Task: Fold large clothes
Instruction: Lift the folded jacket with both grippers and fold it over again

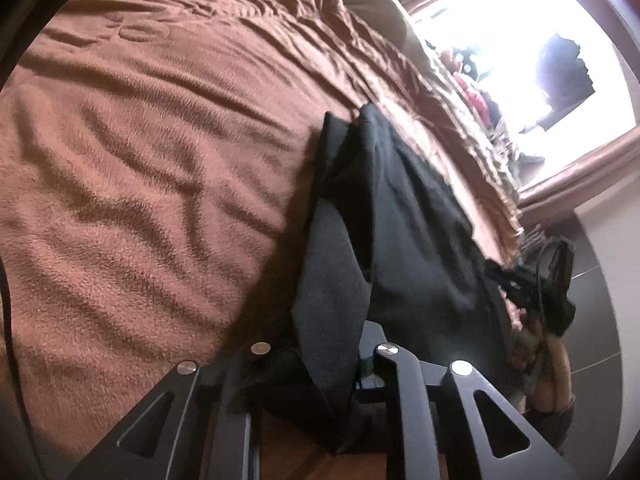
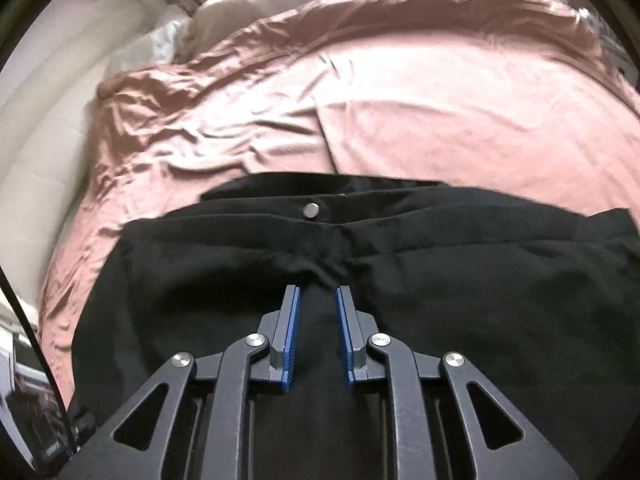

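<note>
At the bottom of the right wrist view, the right gripper (image 2: 317, 292) has its blue-lined fingers (image 2: 291, 332) drawn close with a pinch of the black garment (image 2: 440, 280) bunched at their tips; a narrow gap remains between the pads further back, so the claw reads as clamped on a fold of cloth. The garment fills the lower half of that frame, its far hem running across the middle, with a round metal snap (image 2: 311, 210) near the centre (no writing on it can be made out). Beyond the hem the pink-brown bedspread (image 2: 440, 132) lies open and bare to the upper right; rumpled pale bedding (image 2: 248, 4) sits at the upper left edge. In the left wrist view, the left gripper (image 1: 320, 376) at bottom centre has its fingertips buried in dark cloth, jaws together and closed on the garment (image 1: 392, 208), which hangs upward in a long strip through the frame's centre. Left of it the brown blanket (image 1: 140, 152) spreads wide and uncluttered. At lower right the other handheld gripper and a hand (image 1: 548, 360) show near the bed's edge; a bright window (image 1: 520, 20) fills the upper right. No labels are readable.
</note>
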